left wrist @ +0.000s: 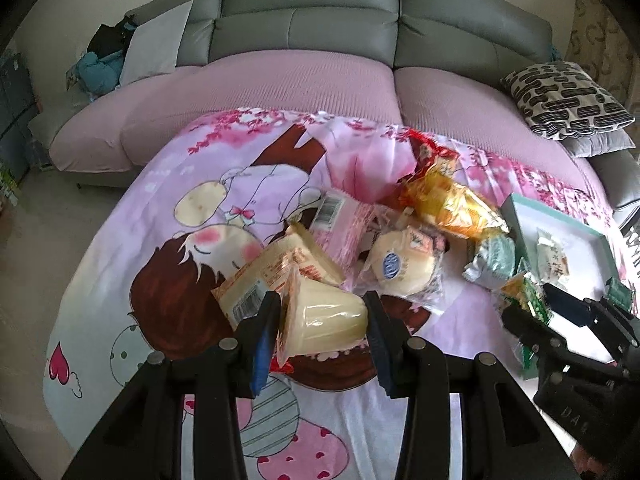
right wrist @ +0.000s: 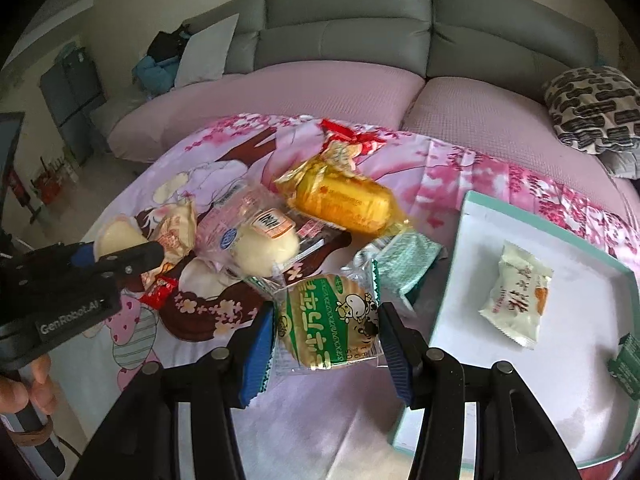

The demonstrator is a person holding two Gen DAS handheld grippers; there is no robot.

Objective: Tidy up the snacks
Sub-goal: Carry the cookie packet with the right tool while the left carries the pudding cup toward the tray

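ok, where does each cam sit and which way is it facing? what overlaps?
Left wrist: on the left gripper, looking down along its fingers at the jelly cup it clamps; right gripper shows at right.
Right wrist: on the right gripper, looking down at the green cracker pack it clamps; left gripper and a hand show at left.
Shared: snack pile, yellow cake pack, teal box, grey sofa.
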